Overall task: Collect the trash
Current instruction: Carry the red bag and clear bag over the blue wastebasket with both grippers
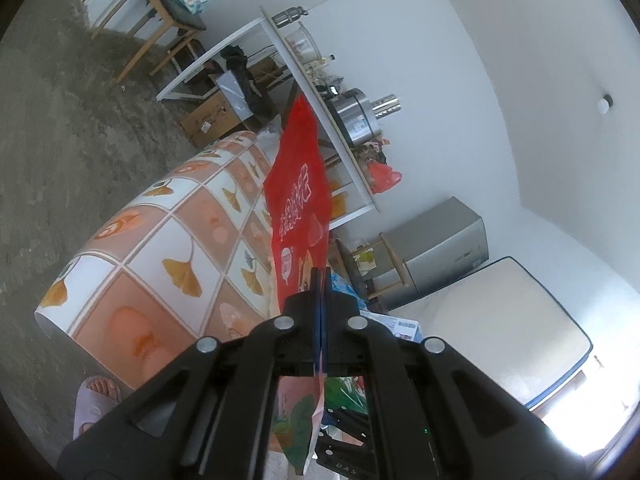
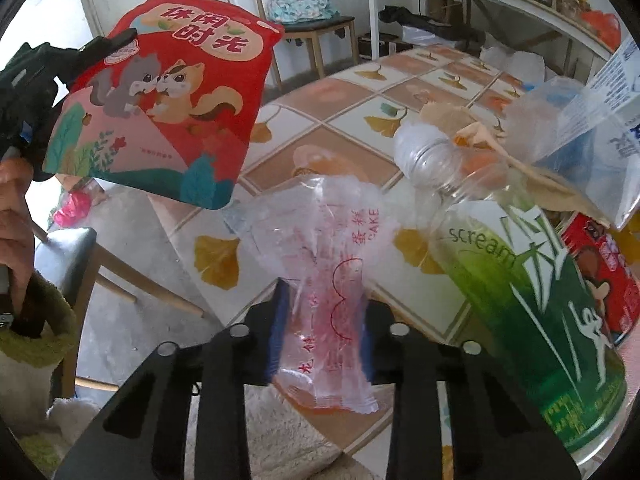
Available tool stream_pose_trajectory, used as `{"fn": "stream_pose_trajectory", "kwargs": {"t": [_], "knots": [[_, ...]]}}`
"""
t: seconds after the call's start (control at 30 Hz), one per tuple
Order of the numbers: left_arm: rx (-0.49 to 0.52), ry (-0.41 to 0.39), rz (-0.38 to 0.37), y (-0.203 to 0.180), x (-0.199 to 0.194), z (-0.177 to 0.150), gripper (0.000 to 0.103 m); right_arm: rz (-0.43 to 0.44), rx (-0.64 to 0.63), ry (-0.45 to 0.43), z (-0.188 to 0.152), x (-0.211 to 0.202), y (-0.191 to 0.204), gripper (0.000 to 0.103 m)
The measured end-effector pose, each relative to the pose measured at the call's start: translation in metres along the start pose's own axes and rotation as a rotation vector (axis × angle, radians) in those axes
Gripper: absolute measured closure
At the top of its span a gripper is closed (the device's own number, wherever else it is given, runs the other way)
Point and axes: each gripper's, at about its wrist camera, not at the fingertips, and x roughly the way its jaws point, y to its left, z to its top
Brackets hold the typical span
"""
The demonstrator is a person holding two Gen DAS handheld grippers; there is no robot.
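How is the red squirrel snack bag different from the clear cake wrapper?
The red snack bag is opaque with cartoon squirrels; the clear cake wrapper is see-through with red print. The bag hangs in the air, clamped by the left claw; the wrapper sits between the right claw's fingers at the tablecloth edge. The bag looks larger. Both are empty-looking food packaging.

Both views are bright with soft daylight. In the left wrist view a blown-out white glare burns the lower right edge. Fisheye bending curves the desk and walls, and dark vignetting rings each frame. In the right wrist view the green bottle is blurred; shadows are faint.
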Motion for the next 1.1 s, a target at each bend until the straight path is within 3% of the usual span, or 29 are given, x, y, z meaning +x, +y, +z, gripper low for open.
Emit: {"fn": "stream_pose_trajectory", "kwargs": {"t": [0.13,0.33,0.53,0.7,0.87,1.0,1.1], "knots": [[0.058,-0.012,-0.024,-0.031,-0.008,-0.007,0.103,0.038,0.009,-0.04,-0.004,-0.023,0.003,0.081],[0.162,0.004,-0.104,-0.089,-0.013,-0.021,0.103,0.074,0.069,-0.177,-0.024,-0.091,-0.01,0.081],[0.293,0.125,-0.219,-0.161,0.02,-0.054,0.103,0.064,0.237,-0.355,-0.072,-0.173,-0.062,0.081],[0.369,0.314,-0.31,-0.22,0.082,-0.101,0.103,-0.063,0.438,-0.479,-0.13,-0.236,-0.125,0.081],[0.436,0.584,-0.347,-0.28,0.178,-0.177,0.103,-0.204,0.769,-0.563,-0.215,-0.286,-0.202,0.081],[0.532,0.788,-0.297,-0.32,0.261,-0.255,0.103,-0.275,1.016,-0.599,-0.288,-0.301,-0.252,0.081],[0.611,0.897,-0.244,-0.339,0.313,-0.313,0.103,-0.265,1.208,-0.602,-0.344,-0.298,-0.291,0.081]]}}
